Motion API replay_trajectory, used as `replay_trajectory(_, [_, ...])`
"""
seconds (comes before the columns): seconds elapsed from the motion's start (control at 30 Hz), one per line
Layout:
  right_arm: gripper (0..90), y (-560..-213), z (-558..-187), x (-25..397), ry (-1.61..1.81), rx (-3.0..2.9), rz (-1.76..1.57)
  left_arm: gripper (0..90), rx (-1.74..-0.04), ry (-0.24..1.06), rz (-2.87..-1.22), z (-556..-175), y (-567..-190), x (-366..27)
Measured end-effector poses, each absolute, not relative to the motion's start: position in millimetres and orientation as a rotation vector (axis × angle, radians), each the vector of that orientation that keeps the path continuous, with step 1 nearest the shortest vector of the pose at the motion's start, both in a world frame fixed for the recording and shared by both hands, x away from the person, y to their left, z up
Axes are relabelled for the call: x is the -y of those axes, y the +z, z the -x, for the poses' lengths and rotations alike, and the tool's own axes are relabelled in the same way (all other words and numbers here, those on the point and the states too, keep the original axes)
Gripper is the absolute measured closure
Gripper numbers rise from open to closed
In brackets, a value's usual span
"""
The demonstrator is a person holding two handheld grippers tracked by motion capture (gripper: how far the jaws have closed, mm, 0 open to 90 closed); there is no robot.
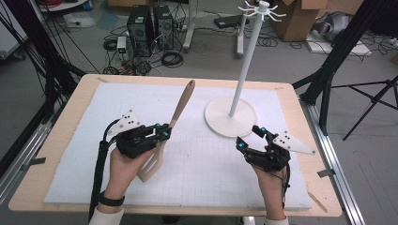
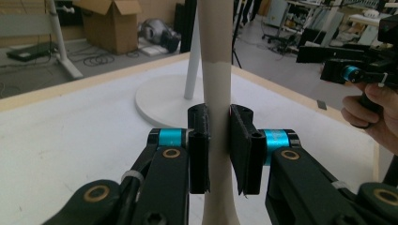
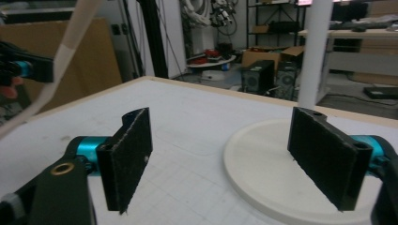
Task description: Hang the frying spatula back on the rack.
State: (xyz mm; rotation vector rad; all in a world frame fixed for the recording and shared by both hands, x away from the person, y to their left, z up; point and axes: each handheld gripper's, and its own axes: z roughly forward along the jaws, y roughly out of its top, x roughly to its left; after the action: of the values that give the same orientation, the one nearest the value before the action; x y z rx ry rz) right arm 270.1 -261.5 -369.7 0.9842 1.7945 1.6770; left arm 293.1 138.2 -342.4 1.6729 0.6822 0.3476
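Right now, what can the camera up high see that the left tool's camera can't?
High view alone: the stand's hooked top, the spatula's slotted blade and both forearms. Left gripper view alone: the left tool close up, its pads squeezing the spatula handle. Both: the stand's round base, the white mat and the open right tool.

Wood, foam-like white and matt black all over this table.
The spatula (image 1: 162,136) looks wooden, pale and smooth, its handle end a darker brown. The mat (image 1: 197,159) is matt white with a faint printed grid, lying on a light wood-look table (image 1: 61,136). The stand (image 1: 231,117) looks like smooth white plastic or painted metal. The left gripper (image 2: 218,140) and right gripper (image 3: 230,154) show rough, matt black pads, glossy blue metallic collars and brassy rivets.
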Motion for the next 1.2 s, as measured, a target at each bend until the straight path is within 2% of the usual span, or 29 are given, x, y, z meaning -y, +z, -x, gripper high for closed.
replay_trajectory(0.33, [31.1,-348,-273,231,1.768,-1.789,-0.957,77.7,-0.618,0.463,-1.612,-283,-343,-121])
replay_trajectory(0.6, [32.1,-332,-274,207,1.809,-1.793,-0.92,77.6,-0.584,0.58,-1.586,-274,-346,-104])
replay_trajectory(0.87, [36.1,-318,-277,176,1.818,-1.816,-0.905,77.6,-0.57,0.637,-1.57,-269,-350,-87])
replay_trajectory(1.2, [45.8,-309,-280,151,1.855,-1.808,-0.934,77.6,-0.559,0.677,-1.509,-263,-352,-74])
